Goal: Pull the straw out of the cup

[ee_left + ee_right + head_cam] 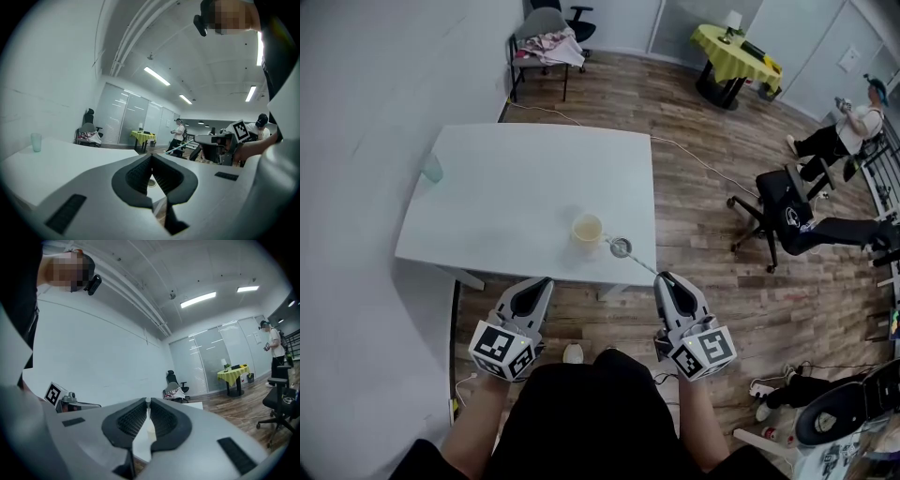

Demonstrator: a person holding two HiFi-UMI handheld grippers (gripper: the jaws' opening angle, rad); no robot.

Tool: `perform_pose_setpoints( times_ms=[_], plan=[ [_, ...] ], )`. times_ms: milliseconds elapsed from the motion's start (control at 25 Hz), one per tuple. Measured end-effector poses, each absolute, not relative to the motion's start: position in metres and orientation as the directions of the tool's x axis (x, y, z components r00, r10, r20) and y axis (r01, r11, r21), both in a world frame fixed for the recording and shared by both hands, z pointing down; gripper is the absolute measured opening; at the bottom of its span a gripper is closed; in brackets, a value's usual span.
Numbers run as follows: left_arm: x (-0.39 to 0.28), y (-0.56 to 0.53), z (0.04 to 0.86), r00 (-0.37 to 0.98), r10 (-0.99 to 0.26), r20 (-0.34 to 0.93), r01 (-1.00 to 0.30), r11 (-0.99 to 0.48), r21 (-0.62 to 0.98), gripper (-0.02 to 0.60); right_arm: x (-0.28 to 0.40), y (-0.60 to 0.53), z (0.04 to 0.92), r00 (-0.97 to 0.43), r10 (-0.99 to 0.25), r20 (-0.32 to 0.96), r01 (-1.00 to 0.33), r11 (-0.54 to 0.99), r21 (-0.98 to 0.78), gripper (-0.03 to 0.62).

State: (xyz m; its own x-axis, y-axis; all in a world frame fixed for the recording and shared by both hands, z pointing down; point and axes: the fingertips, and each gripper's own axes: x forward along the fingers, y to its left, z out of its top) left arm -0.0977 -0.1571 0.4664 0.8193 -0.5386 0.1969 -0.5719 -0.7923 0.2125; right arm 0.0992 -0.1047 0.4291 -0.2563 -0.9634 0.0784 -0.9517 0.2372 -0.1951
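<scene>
One thin straw (pixel 642 262), out of the cream cup (pixel 587 228), pinched at its near end by the right gripper (pixel 664 276).
The smooth white bench (pixel 516 178) carries two cups (the second a translucent green tumbler (pixel 432 168) near its far left corner) and one small grey disc (pixel 621 247) just beside the cream cup; the straw's far end reaches it, hard to make out. The left gripper (pixel 151 155) is pressed together on nothing.

Inventory, wood floor (pixel 703 197):
- white table (pixel 506 187), green tumbler (pixel 432 168) at its left edge
- chair (pixel 546 42) heaped with clothes
- yellow-draped round table (pixel 731 52)
- black office chair (pixel 778 211)
- seated person (pixel 844 131), far right
</scene>
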Motion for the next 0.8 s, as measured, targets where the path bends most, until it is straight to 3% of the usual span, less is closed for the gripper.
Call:
perform_pose_setpoints(
  times_ms=[800],
  plan=[
    [-0.062,-0.150,0.443,0.746,-0.632,0.211,-0.665,-0.724,0.185,0.014,0.172,-0.084,0.421,-0.309,-0.949,0.054,-0.909,0.279,-0.311,0.040]
  ],
)
